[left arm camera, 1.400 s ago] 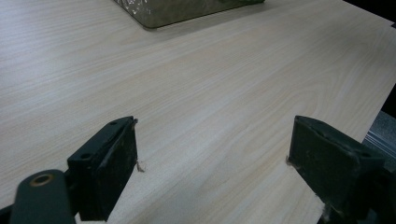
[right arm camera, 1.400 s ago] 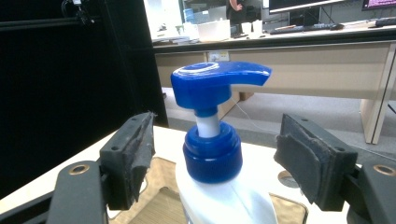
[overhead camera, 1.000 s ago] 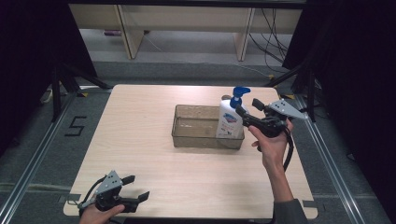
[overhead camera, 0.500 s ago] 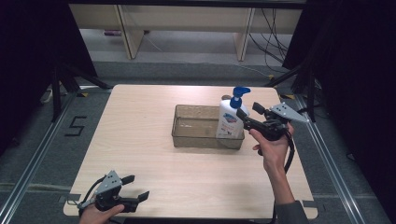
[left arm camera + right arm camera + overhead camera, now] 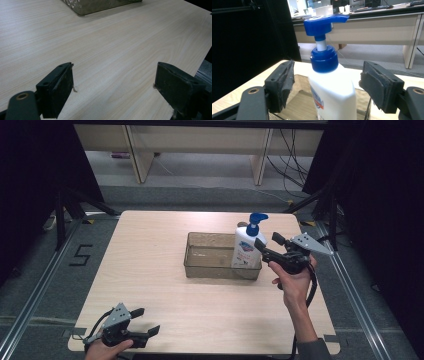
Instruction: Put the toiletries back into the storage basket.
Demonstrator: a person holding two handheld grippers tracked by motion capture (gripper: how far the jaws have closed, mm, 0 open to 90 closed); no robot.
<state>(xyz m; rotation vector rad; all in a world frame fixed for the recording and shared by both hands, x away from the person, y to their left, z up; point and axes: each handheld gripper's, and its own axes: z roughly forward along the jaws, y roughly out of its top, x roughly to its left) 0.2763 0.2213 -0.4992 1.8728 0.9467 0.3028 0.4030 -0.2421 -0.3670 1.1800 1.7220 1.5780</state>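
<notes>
Pale wood counter (image 5: 150,270) | pump bottle (image 5: 246,247) stands in clear bin (image 5: 200,265), unmoved | our right gripper (image 5: 265,251) barely shifts, jaws wide astride bottle, not pressing | left gripper (image 5: 145,322) idle, open | release looks done

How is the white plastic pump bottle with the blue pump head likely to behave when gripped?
The white plastic pump bottle stands tall and narrow in the clear plastic bin, so a push would probably tip it. Its smooth sides may slip. The right gripper has open jaws flanking it.
</notes>
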